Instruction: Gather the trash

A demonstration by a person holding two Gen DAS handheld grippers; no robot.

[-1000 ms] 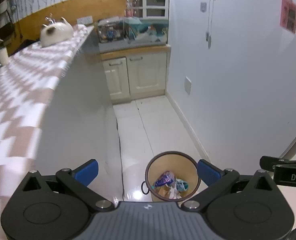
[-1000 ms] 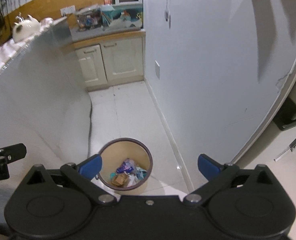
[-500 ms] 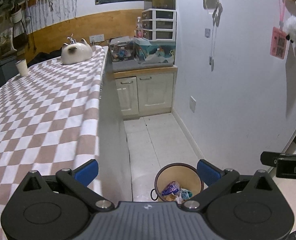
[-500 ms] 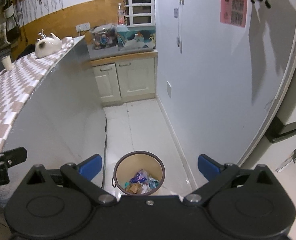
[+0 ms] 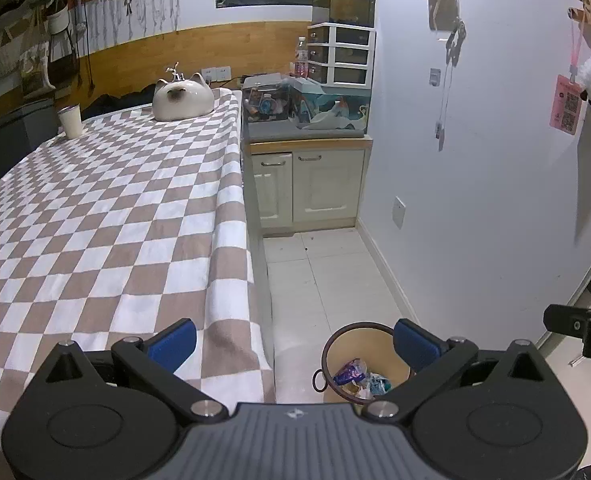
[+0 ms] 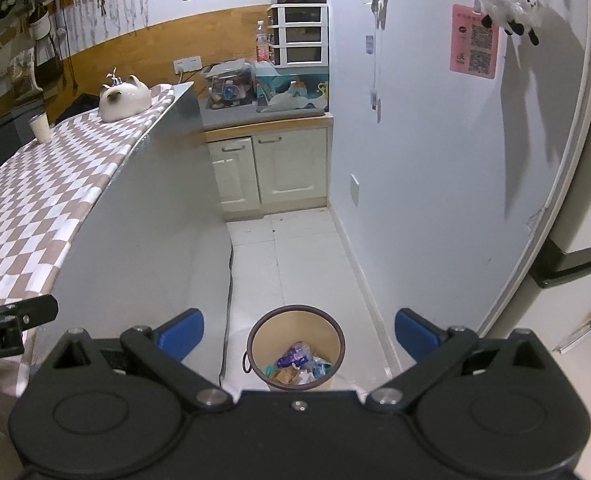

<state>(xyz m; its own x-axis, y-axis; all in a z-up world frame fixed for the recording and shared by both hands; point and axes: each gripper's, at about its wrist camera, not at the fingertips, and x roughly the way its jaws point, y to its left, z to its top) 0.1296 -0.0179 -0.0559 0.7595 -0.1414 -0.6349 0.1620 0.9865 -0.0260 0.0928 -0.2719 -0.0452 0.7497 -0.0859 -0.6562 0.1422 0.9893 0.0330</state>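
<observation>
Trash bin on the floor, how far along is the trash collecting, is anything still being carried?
Done, apparently: the trash bin on the floor already holds wrappers. In hand: nothing; the left gripper and right gripper are both open and empty. Left: no loose trash shows on the checkered tablecloth, only a cat-shaped ornament and a cup, so it looks close to finished.

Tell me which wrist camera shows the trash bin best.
The right wrist view: the trash bin sits between the open fingers with nearly its whole rim and the wrappers inside visible. In the left wrist view, the bin is partly hidden behind the left gripper's right finger and body.
</observation>
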